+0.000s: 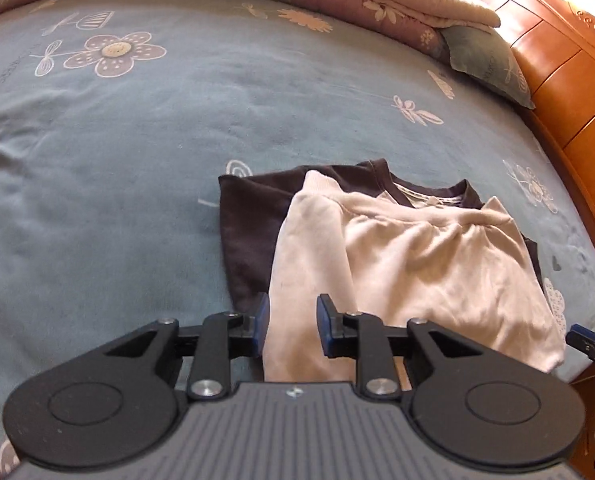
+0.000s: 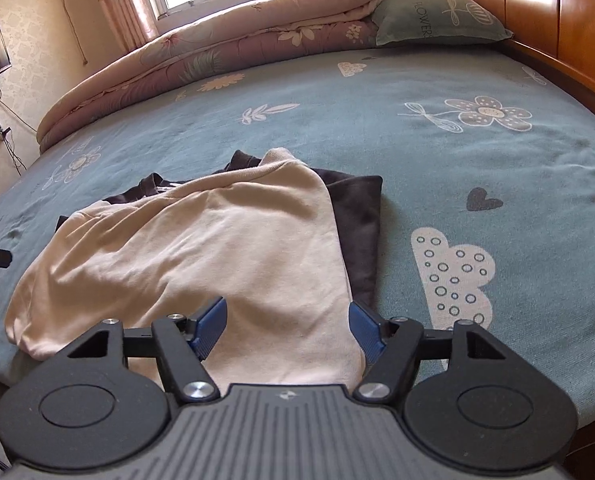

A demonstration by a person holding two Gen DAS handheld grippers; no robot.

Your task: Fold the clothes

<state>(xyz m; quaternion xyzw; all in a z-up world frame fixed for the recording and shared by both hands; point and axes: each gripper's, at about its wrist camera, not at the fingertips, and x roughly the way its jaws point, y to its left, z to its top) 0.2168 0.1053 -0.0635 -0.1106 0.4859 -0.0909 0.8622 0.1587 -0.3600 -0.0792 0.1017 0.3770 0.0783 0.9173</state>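
A: What lies on the blue bedsheet (image 2: 377,128)?
B: A cream sweatshirt (image 2: 201,248) atop a dark garment (image 2: 357,224).
A: And the right gripper (image 2: 287,332)?
B: Above the sweatshirt's near hem, jaws apart, holding nothing.

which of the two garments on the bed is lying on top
The cream garment is on top. It covers most of the dark brown garment, which shows only as a strip along one side and at the far collar edge.

free: bedsheet (image 2: 437,152) around clothes (image 2: 201,248) | blocked: quilt (image 2: 185,60), headboard (image 2: 537,4)
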